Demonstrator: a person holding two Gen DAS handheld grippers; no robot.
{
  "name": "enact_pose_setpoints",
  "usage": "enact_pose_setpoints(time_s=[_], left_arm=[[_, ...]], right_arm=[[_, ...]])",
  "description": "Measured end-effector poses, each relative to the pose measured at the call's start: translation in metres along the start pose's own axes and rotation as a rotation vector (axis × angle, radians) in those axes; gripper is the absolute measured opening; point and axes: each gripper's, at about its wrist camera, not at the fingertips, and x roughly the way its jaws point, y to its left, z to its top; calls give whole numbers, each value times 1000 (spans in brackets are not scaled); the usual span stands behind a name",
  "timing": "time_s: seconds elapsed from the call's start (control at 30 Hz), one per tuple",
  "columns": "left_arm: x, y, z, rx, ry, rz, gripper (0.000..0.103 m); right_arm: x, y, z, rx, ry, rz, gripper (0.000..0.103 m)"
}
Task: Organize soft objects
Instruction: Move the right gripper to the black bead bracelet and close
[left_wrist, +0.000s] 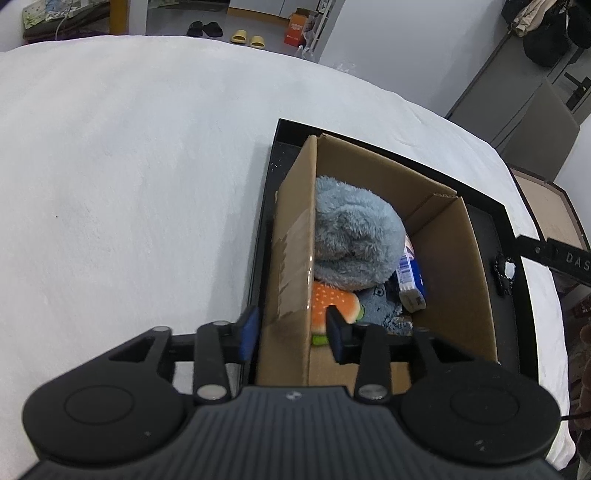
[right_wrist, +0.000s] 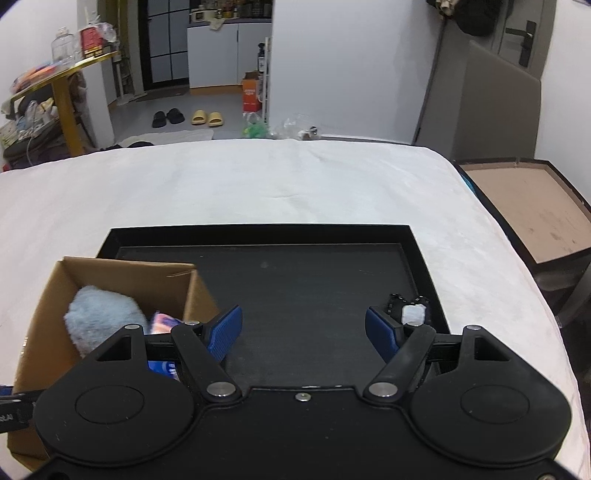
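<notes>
Small black-and-white soft item (right_wrist: 410, 312): on black tray (right_wrist: 258, 233), just beside my right gripper (right_wrist: 303, 334), jaws wide, empty. Risk: closing off-centre nudges it against the rim. Cardboard box (left_wrist: 454, 258): holds grey plush (left_wrist: 354, 236), burger toy (left_wrist: 332, 304), blue packet (left_wrist: 408, 275). Left gripper (left_wrist: 291, 330): jaws open, straddling box wall; could tip it.

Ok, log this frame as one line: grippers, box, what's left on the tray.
left gripper: open, astride cardboard box wall | right gripper: open, empty | in box: blue plush, burger toy | on black tray: small black-white item
</notes>
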Motion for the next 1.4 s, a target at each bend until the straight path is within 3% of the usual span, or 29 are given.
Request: enact_pose_setpoints(time_s=[0.23,0.67,0.8,1.1,1.4], left_arm=[[-2,-7,5,-2,-33,53,62],[13,-35,5,49,-4,111,66],[16,-44,5,68,6,135,71],[26,-62,7,95,20,208,72],[30,-75,6,120,28,256,73]], right_arm=[[7,-23,1,26,5,8,80],[32,-82,-21,91,49,-7,80],[42,-96,-26,108,61,-1,74],[66,-118,-33,174,93,68,55],[90,-134,-39,256,132,112,54]])
